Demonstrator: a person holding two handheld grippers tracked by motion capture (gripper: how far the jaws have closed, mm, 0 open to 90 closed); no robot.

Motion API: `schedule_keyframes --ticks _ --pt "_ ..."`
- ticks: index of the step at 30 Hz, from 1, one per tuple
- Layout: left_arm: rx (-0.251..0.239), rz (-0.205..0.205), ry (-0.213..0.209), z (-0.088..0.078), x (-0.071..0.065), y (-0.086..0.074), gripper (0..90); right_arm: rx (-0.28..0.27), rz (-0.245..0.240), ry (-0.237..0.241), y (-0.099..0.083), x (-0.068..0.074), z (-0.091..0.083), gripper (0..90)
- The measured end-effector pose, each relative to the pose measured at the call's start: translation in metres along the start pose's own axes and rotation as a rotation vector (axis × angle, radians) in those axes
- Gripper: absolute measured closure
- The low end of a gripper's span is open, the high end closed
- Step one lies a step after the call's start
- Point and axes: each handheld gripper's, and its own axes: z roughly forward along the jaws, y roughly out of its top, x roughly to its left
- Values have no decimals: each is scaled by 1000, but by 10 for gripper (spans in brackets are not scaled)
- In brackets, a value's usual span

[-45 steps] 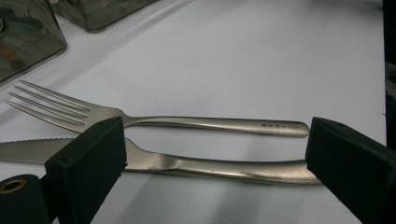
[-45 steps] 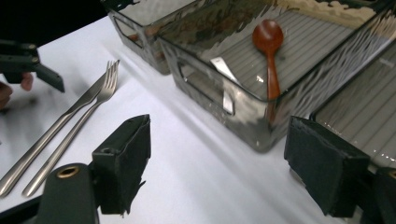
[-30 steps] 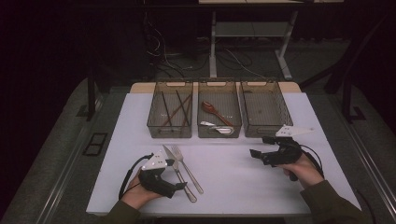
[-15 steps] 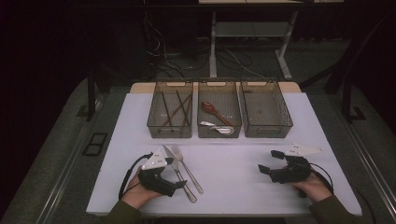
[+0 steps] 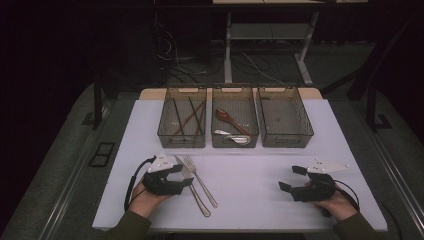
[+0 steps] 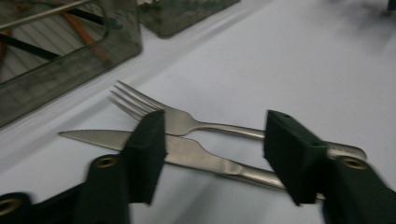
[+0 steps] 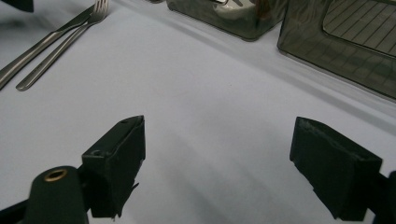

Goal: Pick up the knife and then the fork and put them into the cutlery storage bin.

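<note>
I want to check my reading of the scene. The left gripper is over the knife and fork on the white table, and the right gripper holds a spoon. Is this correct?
Not quite: the right gripper holds nothing; the right gripper view shows its jaws open over bare table. The rest stands: the left gripper is over the knife and fork, its jaws just been closing around them.

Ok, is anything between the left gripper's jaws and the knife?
Nothing visible is. The left gripper straddles the knife, its jaws having just been closing but not yet pressing it. The fork lies right beside the knife, also between the jaws, and may get caught.
</note>
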Motion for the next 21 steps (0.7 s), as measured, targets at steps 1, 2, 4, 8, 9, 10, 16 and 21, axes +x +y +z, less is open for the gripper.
schedule_keyframes --ticks 1,2,4,8,9,10,16,21 --pt "8 -12 11 0 2 1 474 1 0 0 0 0 0 179" --pt "23 -20 19 0 5 3 526 0 0 -1 0 0 0 179" --pt "31 -36 38 1 11 6 607 2 1 -3 0 1 0 179" --pt "52 -69 83 5 20 10 761 -2 -2 -5 0 0 0 179" --pt "66 -68 98 6 22 11 796 -2 -3 -2 0 1 0 179" --pt "72 -72 106 7 25 12 831 -2 -2 -4 0 1 0 179" --pt "103 -104 162 17 41 18 890 1 -5 -5 0 1 0 179" --pt "125 -130 185 26 46 19 890 3 -6 -6 0 1 1 179"
